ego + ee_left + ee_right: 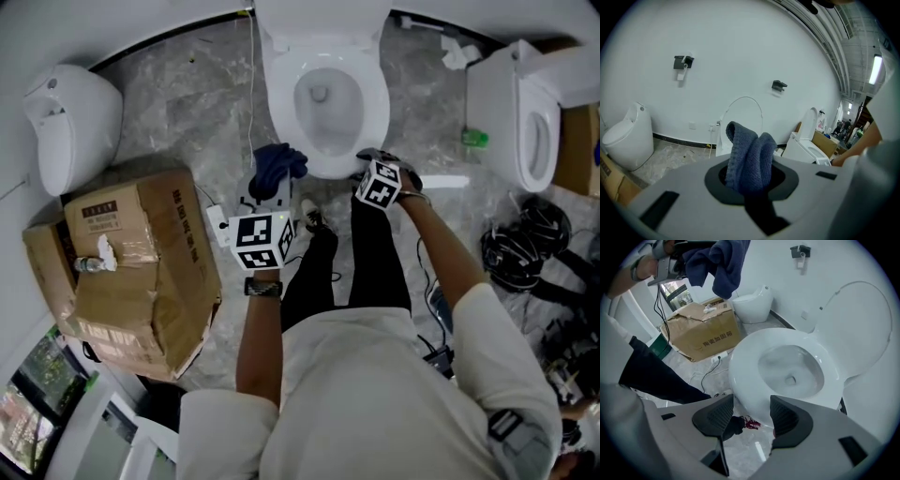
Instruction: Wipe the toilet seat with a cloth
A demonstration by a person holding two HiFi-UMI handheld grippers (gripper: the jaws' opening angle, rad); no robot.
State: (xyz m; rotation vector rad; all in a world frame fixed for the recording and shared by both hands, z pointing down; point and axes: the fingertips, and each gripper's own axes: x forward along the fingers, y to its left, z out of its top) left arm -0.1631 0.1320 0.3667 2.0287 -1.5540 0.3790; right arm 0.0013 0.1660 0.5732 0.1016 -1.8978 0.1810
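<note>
Jaws of the left gripper [751, 180] are being kept closed on the blue cloth [750, 150]. It is being pinched at a bunched fold, with two soft humps standing out ahead of the pads. In the right gripper view the rest of it is being seen hanging free below that gripper. Jaws of the right gripper [751, 416] are being held wide apart with nothing between them. Only the floor [754, 451] and the front edge of the toilet seat [745, 357] are being shown through the gap.

The cloth is being judged light, limp and knitted, so little grip force is being called for. The present hold on a doubled fold is being judged sound, since a padded face is being offered for pressing. The loose tail is being judged liable to drag into the bowl. The seat appears to be lying down on the bowl at the far edge of the floor, with the lid [862, 319] being held up against the wall. It is being judged hard, glossy and slippery, so the cloth is being expected to slide readily over it.

Printed characters are being shown on the side of the cardboard box [701, 331] at the left edge of the floor, but they are too small to be read. A label [98, 217] on its top is likewise illegible. No brand is being made out on the toilet.
</note>
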